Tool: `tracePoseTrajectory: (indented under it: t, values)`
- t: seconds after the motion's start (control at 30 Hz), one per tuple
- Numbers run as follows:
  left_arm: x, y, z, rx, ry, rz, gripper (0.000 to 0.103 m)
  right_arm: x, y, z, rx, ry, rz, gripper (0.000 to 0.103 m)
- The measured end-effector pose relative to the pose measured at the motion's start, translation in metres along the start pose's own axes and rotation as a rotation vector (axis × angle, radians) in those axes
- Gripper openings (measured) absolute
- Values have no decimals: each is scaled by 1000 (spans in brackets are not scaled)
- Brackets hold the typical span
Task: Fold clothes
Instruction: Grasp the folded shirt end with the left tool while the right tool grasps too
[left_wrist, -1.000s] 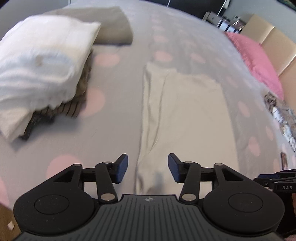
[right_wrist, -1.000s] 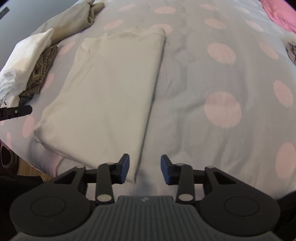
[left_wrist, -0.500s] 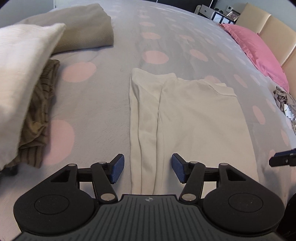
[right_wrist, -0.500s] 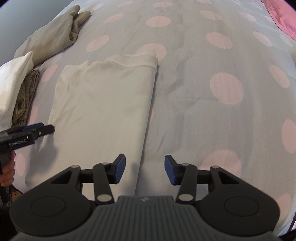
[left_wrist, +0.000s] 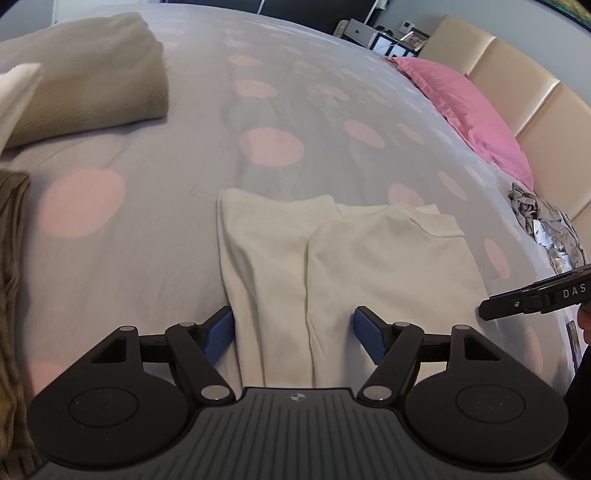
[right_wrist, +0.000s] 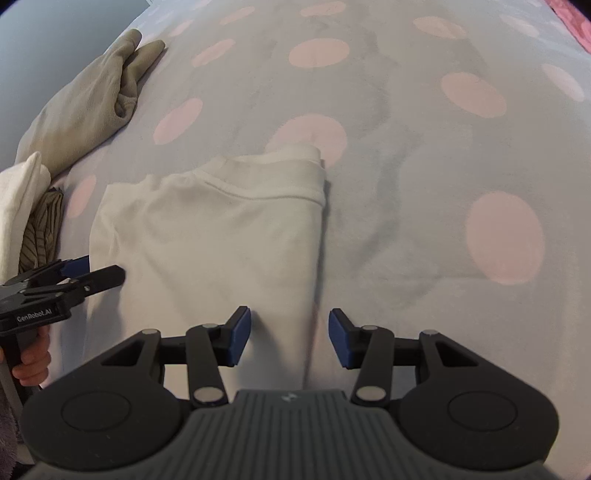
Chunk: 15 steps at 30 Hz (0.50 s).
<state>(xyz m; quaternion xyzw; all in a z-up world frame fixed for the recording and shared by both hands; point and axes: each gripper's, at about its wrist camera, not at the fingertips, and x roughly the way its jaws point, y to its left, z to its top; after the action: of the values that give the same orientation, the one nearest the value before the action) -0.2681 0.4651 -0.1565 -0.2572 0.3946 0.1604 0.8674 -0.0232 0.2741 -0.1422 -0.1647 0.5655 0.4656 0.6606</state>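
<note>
Cream garment (left_wrist: 369, 258) on grey bedspread (left_wrist: 177, 236) with pink dots; pink pillow (left_wrist: 465, 110).

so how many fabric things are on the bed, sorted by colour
cream: 1, the folded garment
beige: 1, the blanket
white: 1, the cloth on the stack
brown striped: 1, the cloth under it
pink: 1, the pillow
grey patterned: 1, the crumpled cloth
total: 6
</note>
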Motion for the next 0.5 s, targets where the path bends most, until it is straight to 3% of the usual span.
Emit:
tracePoseTrajectory:
  t: [0.07,0.33,0.5]
  values:
    - [9,-3,8,26,4,-4,74,7,2,6,5,-15,4,50]
    - [33,-9,28,114,18,-40,75,27,4,26,46,-68,37,57]
    - [40,-18,30,119,-4,-14,61,33,10,27,10,-91,34,59]
